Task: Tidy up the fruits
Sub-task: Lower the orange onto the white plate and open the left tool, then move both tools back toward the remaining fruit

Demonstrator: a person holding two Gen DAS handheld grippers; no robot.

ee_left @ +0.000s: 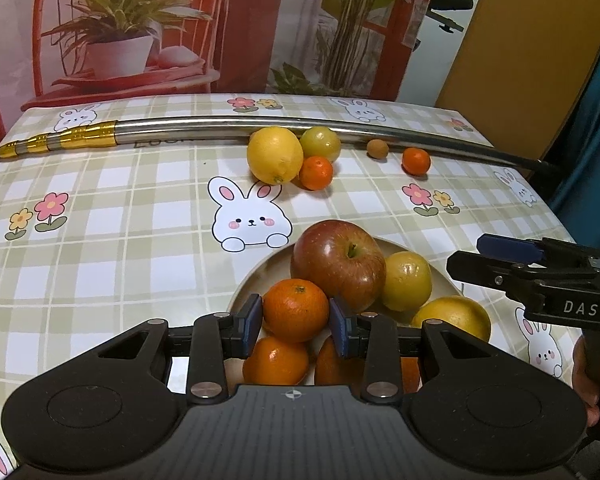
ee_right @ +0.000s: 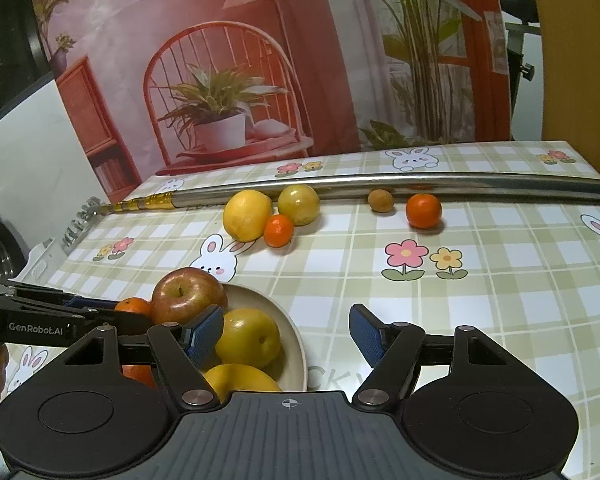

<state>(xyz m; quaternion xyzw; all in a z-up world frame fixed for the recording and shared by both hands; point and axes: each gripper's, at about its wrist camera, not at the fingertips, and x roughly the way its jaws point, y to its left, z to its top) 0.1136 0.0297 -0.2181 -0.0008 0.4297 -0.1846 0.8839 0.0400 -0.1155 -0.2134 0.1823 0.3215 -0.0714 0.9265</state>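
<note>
A metal pole (ee_left: pixel 260 125) lies across the rabbit-print tablecloth (ee_left: pixel 120 208), before a plant backdrop (ee_left: pixel 148 24).

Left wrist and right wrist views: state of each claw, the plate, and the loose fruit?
left claw: shut on tangerine, above the plate
right claw: open, empty, beside the plate
plate: holds apple, yellow fruits, tangerines
loose fruit: five pieces on the tablecloth by the metal pole, not yet in the plate

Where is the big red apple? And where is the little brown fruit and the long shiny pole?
red apple (ee_left: pixel 336 264): left wrist view, on its shiny front skin.
little brown fruit (ee_right: pixel 380 201): right wrist view, on its middle.
long shiny pole (ee_left: pixel 228 126): left wrist view, on the silver part.
</note>
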